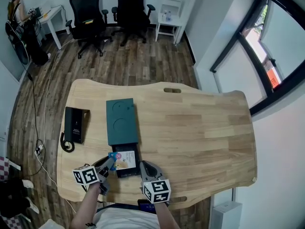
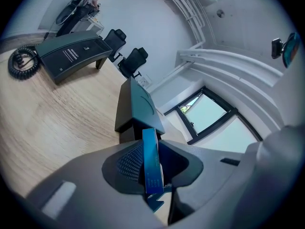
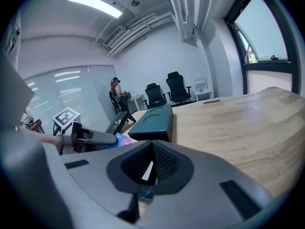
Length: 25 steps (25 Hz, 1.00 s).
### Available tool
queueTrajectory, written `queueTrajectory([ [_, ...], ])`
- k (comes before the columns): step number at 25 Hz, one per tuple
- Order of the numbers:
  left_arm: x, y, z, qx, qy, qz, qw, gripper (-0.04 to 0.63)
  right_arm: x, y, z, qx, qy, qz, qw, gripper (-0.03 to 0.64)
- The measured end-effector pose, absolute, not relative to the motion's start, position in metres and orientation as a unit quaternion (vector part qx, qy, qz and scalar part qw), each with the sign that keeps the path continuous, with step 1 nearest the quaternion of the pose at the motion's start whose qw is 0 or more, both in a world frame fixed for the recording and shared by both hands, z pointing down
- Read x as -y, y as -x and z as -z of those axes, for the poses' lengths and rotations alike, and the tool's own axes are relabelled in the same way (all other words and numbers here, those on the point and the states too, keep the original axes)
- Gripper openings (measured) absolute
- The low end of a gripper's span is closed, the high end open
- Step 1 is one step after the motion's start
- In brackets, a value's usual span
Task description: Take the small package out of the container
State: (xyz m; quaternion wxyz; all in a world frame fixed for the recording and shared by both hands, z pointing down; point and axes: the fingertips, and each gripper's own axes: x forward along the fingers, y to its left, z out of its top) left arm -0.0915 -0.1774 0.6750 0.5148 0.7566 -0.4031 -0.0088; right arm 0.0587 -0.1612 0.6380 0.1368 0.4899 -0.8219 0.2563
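The container [image 1: 121, 120] is a dark teal box lying lengthways on the wooden table, with its black tray [image 1: 128, 170] pulled out toward me. The small package [image 1: 125, 158], blue with a pale printed face, lies tilted over the open tray. My left gripper [image 1: 110, 162] is shut on the package's left edge. In the left gripper view the package [image 2: 151, 161] stands edge-on between the pads. My right gripper [image 1: 144, 167] rests at the tray's right side. In its own view the right gripper [image 3: 148, 168] is shut, showing only a thin pale sliver between the jaws.
A black desk phone [image 1: 75, 124] with a coiled cord lies left of the container. The table's front edge [image 1: 119, 202] runs just below both grippers. Office chairs [image 1: 88, 13] and a white side table [image 1: 169, 20] stand on the floor beyond the table.
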Motion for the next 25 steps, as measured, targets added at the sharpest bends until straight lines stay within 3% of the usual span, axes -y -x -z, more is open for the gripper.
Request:
queueTrajectory([
  [25,0.179,0.095,-0.615,0.399,-0.778,0.075,0.480,0.098,0.153,-0.073,-0.595,0.826,-0.509,-0.207,0.127,0.003],
])
